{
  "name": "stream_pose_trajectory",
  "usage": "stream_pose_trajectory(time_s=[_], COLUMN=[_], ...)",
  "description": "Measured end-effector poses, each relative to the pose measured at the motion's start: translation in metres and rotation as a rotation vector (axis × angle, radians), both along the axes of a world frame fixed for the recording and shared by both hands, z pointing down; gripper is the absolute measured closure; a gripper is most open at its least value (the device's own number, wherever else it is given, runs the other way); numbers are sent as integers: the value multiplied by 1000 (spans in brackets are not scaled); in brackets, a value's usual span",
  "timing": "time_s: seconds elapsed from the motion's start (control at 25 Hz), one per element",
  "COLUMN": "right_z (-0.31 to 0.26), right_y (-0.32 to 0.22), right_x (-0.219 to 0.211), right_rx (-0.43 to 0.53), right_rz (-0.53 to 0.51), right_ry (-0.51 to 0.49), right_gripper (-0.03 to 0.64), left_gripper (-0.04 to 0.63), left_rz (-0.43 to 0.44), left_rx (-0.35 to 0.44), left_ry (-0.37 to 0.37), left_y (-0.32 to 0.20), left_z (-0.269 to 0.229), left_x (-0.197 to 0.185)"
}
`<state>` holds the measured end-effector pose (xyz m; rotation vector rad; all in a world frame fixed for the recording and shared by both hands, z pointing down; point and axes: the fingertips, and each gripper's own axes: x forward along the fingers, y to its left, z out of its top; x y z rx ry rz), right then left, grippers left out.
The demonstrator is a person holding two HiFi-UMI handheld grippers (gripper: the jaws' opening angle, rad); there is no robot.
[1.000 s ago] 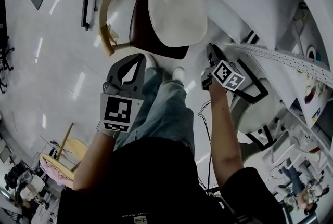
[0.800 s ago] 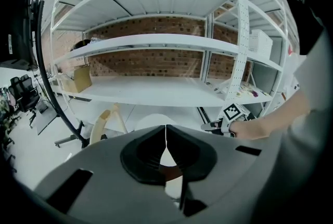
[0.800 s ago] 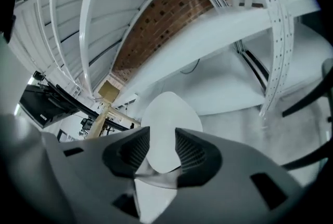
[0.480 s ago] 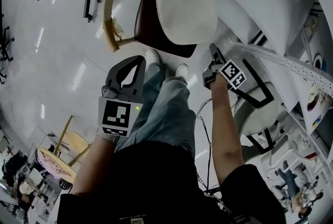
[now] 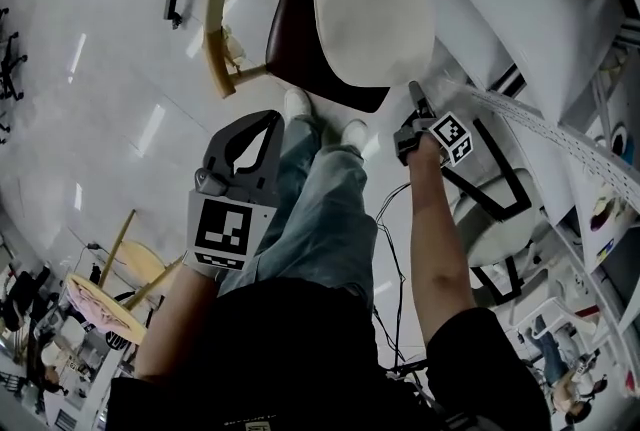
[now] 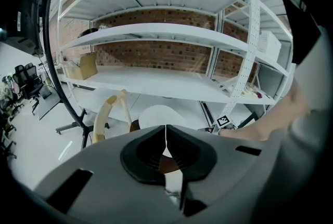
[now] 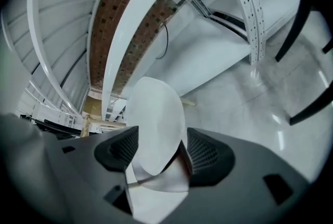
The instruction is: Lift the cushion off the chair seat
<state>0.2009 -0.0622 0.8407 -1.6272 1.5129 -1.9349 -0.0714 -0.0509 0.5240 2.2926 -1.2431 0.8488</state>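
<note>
On the chair seat (image 5: 290,29), item one: a white cushion (image 5: 372,9) is lying flat, covering most of the dark brown surface.

Item two: your right gripper (image 5: 414,94) is sitting just beside the cushion's near right edge. Its jaws are opening with the cushion showing between them, and the pads are not pressing on it.

Item three: your left gripper (image 5: 272,119) is hanging over your leg, apart from the chair, jaws closed together on nothing.

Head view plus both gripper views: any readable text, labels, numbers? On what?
None readable in any view.
Two black-and-white square markers: patterns only, no letters.
Brown cardboard box on the white metal shelf: no legible print.
</note>
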Motion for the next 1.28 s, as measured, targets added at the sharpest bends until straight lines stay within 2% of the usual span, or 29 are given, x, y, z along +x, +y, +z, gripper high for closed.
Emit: stream_pose_trajectory(time_s=[0.44,0.84,1.08,1.16,1.24,1.28], right_z=[32,49,53,53,54,54], right_y=[-13,-23,-32,-35,-34,-32], right_x=[-9,-11,-14,-17,-16,-16], right_rx=[-24,-45,-46,-50,-66,-71], right_rz=[38,64,44,25,20,25], right_ry=[-108,-130,-125,-118,-100,-97], right_gripper=[319,319,320,346,428,446], left_gripper=[581,581,581,581,581,581], left_rz=[-24,-58,-58,-56,-58,-59], left_rx=[-34,-63,-75,-78,-82,-84], left_ry=[-6,-9,-22,-24,-24,-25], left_y=[-1,2,3,3,3,4], left_z=[13,24,30,31,32,33], left_x=[-9,-22,-21,-21,-21,-22])
